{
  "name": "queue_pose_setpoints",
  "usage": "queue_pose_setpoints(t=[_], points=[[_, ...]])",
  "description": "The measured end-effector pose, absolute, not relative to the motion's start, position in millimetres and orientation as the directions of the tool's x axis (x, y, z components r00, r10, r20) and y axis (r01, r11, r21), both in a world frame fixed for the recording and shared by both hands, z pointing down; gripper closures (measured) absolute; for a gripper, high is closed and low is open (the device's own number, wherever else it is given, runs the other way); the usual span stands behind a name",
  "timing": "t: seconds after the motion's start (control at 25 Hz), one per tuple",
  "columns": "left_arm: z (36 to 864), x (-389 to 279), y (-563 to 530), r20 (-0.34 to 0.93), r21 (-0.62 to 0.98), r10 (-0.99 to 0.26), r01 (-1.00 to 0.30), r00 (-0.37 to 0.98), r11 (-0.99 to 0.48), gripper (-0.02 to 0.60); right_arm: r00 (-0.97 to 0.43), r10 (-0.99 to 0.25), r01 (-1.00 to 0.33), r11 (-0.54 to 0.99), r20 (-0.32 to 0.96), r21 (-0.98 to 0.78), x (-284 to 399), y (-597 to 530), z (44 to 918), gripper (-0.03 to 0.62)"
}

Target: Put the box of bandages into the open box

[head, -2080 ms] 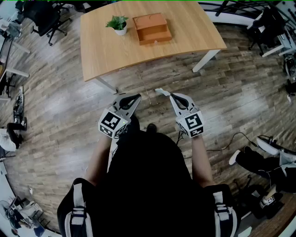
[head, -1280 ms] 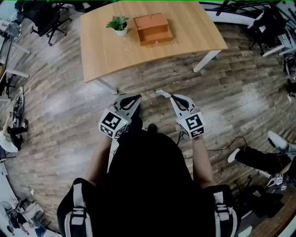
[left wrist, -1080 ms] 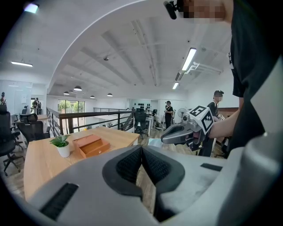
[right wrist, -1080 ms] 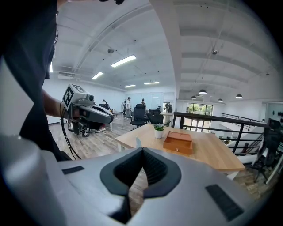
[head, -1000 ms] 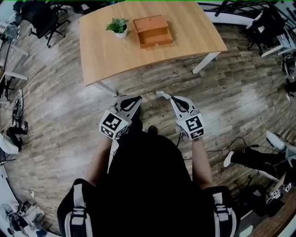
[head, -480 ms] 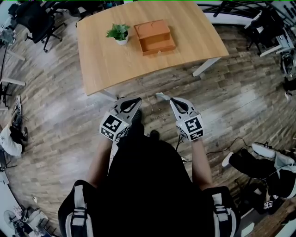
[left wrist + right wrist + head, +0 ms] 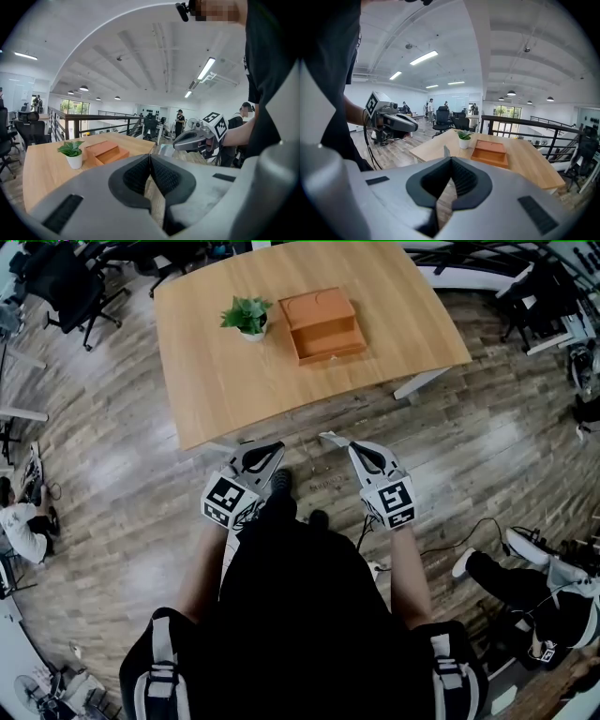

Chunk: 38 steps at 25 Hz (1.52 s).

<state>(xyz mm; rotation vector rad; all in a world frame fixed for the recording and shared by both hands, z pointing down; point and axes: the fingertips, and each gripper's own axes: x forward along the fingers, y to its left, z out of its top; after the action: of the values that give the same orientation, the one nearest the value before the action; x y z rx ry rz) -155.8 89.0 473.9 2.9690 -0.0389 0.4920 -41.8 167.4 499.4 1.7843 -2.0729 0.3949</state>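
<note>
Just off the near edge of the light wooden bench [image 7: 216, 362], the right gripper [image 7: 343, 441] has its jaws shut on a flat pale box of bandages [image 7: 329, 438], its print too small to read. The left gripper view shows the box's broad face; the right gripper view shows only an edge. The left gripper [image 7: 272, 445] has its jaws together, empty. The orange wooden open box [image 7: 323, 326] sits on the bench beside a small green potted plant [image 7: 247, 316].

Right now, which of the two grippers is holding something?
The right gripper: a small flat pale box sticks out of its shut jaws. The left gripper is shut too, but nothing is between its jaws.
</note>
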Motion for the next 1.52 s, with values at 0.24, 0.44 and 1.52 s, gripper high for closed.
queue_pose_setpoints(t=[0.24, 0.44, 1.52], points=[[478.1, -147.6, 57.6, 0.32, 0.136, 0.046, 0.002, 0.946, -0.991, 0.558, -0.082, -0.875, -0.992, 0.117, 0.478, 0.042, -38.7, 144.9, 503.1, 0.569], [477.2, -140.5, 34.3, 0.314, 0.134, 0.088, 0.048, 0.945, -0.99, 0.558, -0.048, -0.877, -0.996, 0.08, 0.478, 0.047, -36.4, 125.0, 502.5, 0.569], [490.6, -141.7, -41.7, 0.304, 0.151, 0.134, 0.091, 0.943, -0.984, 0.558, 0.014, -0.87, -0.997, 0.023, 0.492, 0.07, -35.5, 55.5, 509.7, 0.569]])
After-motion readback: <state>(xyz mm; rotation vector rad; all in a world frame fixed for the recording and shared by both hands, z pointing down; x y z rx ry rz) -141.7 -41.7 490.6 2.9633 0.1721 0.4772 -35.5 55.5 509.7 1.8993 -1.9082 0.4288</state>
